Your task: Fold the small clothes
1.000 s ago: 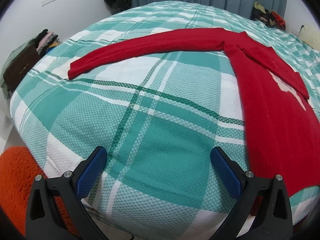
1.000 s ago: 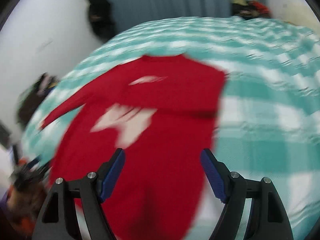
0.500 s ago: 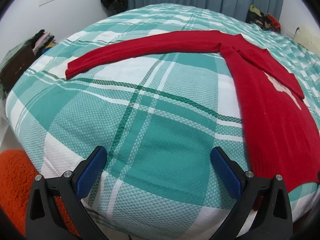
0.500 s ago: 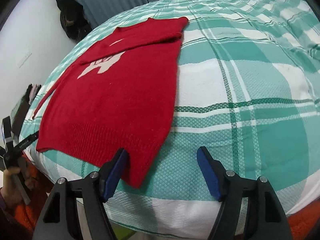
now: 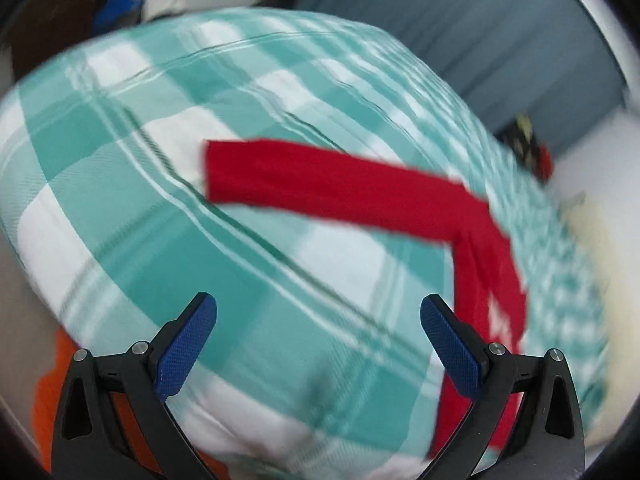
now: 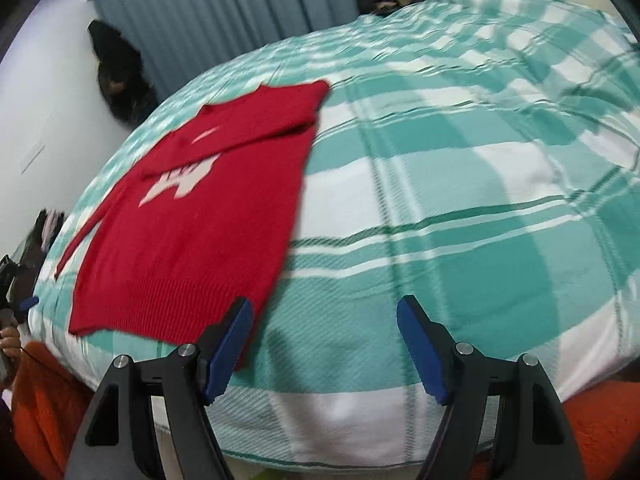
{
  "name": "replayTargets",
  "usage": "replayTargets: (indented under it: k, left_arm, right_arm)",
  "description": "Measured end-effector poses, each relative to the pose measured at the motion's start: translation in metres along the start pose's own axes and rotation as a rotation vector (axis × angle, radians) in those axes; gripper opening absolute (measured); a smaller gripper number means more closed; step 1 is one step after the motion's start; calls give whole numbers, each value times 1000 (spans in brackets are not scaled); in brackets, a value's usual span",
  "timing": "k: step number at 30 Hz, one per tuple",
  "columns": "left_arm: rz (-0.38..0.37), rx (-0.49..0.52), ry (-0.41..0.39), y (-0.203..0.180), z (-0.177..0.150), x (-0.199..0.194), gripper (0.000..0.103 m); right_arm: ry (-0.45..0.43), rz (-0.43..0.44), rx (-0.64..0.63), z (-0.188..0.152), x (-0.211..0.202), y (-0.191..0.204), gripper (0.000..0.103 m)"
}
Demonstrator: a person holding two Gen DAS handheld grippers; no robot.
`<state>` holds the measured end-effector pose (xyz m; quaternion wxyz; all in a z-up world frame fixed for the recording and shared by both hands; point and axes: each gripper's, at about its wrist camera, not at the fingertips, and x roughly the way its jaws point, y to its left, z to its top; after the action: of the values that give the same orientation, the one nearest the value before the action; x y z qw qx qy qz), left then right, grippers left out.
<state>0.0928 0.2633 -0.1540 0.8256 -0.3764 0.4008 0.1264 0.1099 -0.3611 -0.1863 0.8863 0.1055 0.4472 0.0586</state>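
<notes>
Blue-padded fingers of the left gripper (image 5: 318,344) stand spread wide and empty above the teal-and-white plaid bedspread (image 5: 168,240). The right gripper (image 6: 324,348) is spread too, its left pad just over the hem corner of the red knitted sweater (image 6: 200,216), which lies flat near the bed's front edge, one sleeve (image 5: 320,184) stretched sideways.

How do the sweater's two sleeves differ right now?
The left sleeve lies stretched straight out across the plaid bedspread, clear of the body; the right sleeve is folded across the chest. The left sleeve shows its full length to the cuff; the right sleeve partly covers the white motif. Both are red knit, lying flat.
</notes>
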Motion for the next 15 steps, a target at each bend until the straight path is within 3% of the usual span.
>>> replayTargets:
  k: [2, 8, 12, 15]
  left_arm:
    - [-53, -113, -2, 28, 25, 6, 100]
    - [-64, -327, -12, 75, 59, 35, 83]
    - [-72, -278, 45, 66, 72, 65, 82]
    - [-13, -234, 74, 58, 77, 86, 81]
  right_arm:
    - [-3, -9, 18, 2, -1, -3, 74]
    - [31, -27, -6, 2, 10, 5, 74]
    - [46, -36, -45, 2, 18, 13, 75]
    - [50, -41, -53, 2, 22, 16, 76]
